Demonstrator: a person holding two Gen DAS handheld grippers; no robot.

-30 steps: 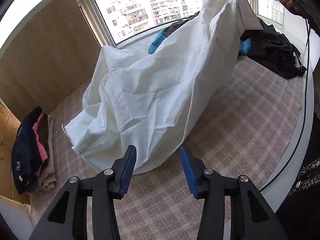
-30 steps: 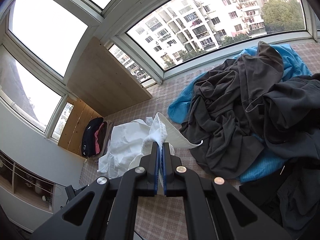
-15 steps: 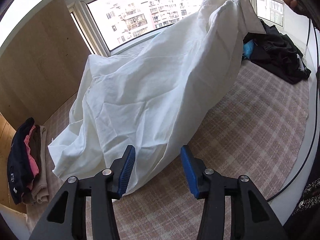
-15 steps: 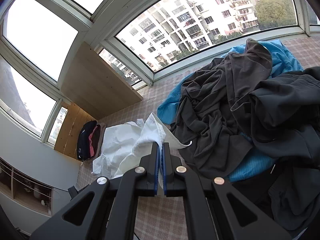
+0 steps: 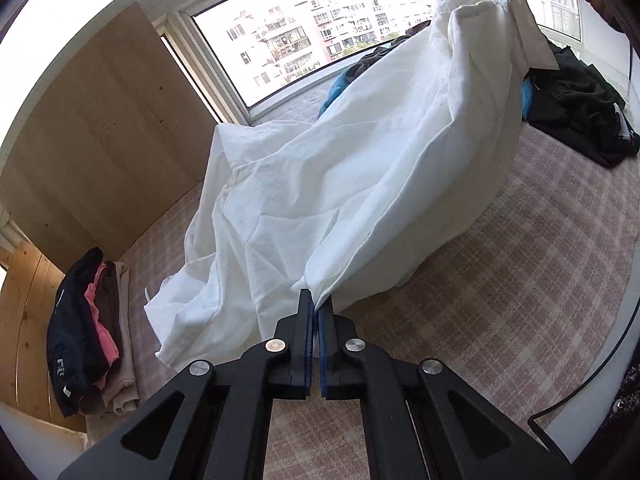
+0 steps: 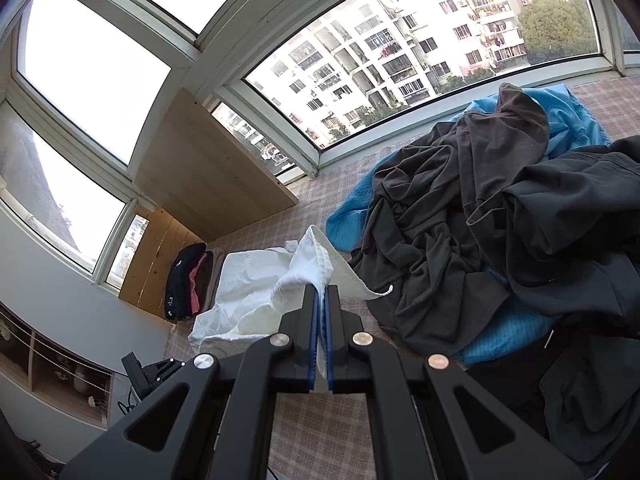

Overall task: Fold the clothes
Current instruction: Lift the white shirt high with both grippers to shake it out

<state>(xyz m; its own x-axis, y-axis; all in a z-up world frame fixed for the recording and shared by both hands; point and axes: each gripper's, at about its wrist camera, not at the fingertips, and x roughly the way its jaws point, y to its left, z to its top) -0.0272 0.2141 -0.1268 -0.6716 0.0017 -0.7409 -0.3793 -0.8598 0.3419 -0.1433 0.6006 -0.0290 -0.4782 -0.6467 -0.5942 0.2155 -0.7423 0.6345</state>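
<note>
Left gripper (image 5: 316,308): we have it clamped on a lower edge of the white garment (image 5: 360,184), the blue pads pinching the cloth.
Right gripper (image 6: 321,300): we keep its pads pressed together on another bunched edge of the same garment, raised high.
White garment: it hangs stretched between our two grippers, its loose part draped on the checked mat (image 5: 520,280).
Folded stack (image 5: 92,328): dark, pink, brown and beige pieces lie by the wooden panel (image 5: 100,140), beside the garment.
Unfolded pile (image 6: 500,220): grey, black and blue clothes sit heaped near the window (image 6: 400,60).
</note>
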